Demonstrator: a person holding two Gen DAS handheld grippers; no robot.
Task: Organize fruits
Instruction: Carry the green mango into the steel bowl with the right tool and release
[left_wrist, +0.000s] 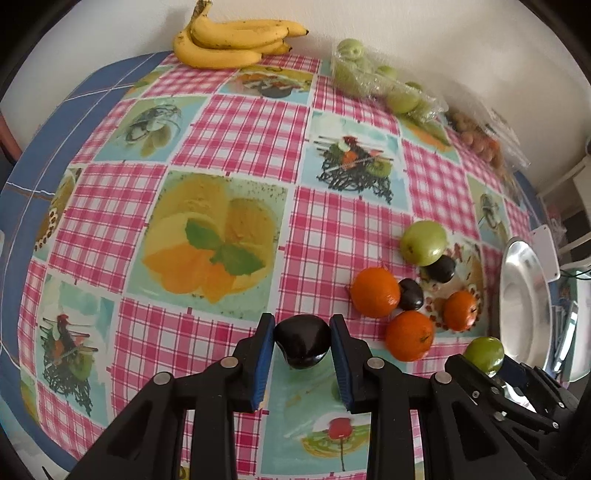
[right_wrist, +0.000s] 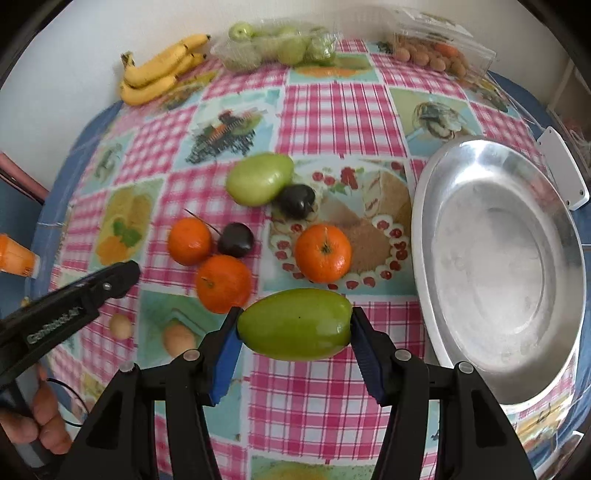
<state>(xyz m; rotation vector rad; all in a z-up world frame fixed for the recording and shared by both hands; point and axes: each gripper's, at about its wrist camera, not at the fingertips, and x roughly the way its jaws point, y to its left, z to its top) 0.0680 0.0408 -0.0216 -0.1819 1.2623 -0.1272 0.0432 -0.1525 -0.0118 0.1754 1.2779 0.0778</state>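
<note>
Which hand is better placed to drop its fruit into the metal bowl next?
Right. Its tongs hold the green plum beside the round metal bowl; the left tongs, gripping a dark plum, sit farther away.

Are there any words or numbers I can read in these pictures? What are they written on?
"GenRobot.AI", or close to that: blurred white letters along the side of the left gripper, seen from the right wrist camera.
Label on the clear plastic box at the back of the table: too small and blurred to read.
The tablecloth has only food pictures and checks, no words.
</note>
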